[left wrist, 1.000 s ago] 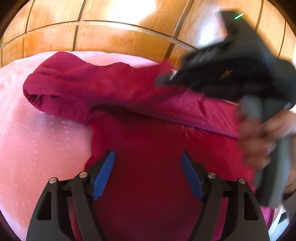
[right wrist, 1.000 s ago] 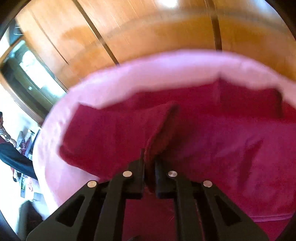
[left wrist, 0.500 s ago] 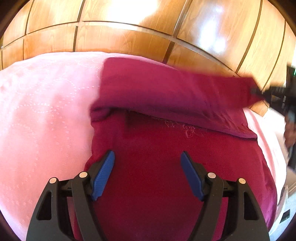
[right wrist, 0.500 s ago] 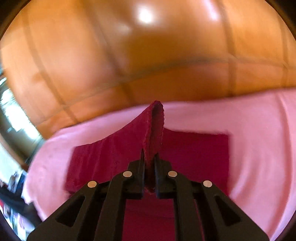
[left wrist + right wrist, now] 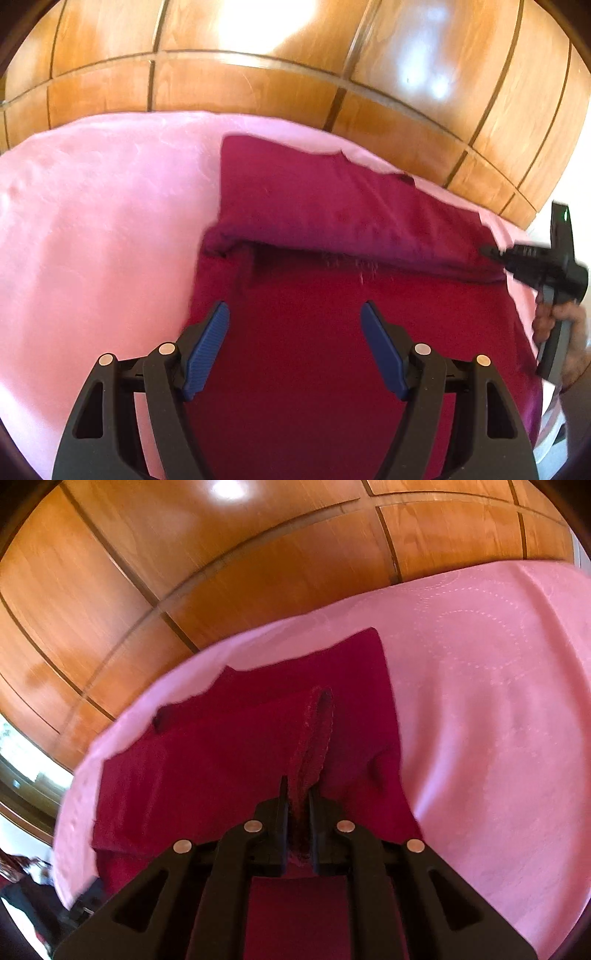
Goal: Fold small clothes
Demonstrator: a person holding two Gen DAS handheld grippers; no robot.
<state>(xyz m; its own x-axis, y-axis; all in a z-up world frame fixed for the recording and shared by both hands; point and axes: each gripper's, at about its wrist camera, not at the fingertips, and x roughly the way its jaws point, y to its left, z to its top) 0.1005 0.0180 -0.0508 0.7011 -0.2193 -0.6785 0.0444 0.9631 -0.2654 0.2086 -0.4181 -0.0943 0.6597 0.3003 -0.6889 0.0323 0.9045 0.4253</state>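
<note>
A dark red garment lies on a pink bedspread. Its far sleeve is folded across the body as a long band. My left gripper is open, its blue pads just above the garment's near part. My right gripper is shut on the sleeve cuff and holds it low over the garment. In the left wrist view the right gripper is at the garment's right edge.
A glossy wooden panelled wall rises right behind the bed. The bedspread stretches wide to the left of the garment and, in the right wrist view, to its right. A bright opening lies at the far left of the right wrist view.
My right gripper has carried the sleeve cuff across the garment from left to right and down, folding the sleeve over the body. My left gripper has stayed in place, open.
</note>
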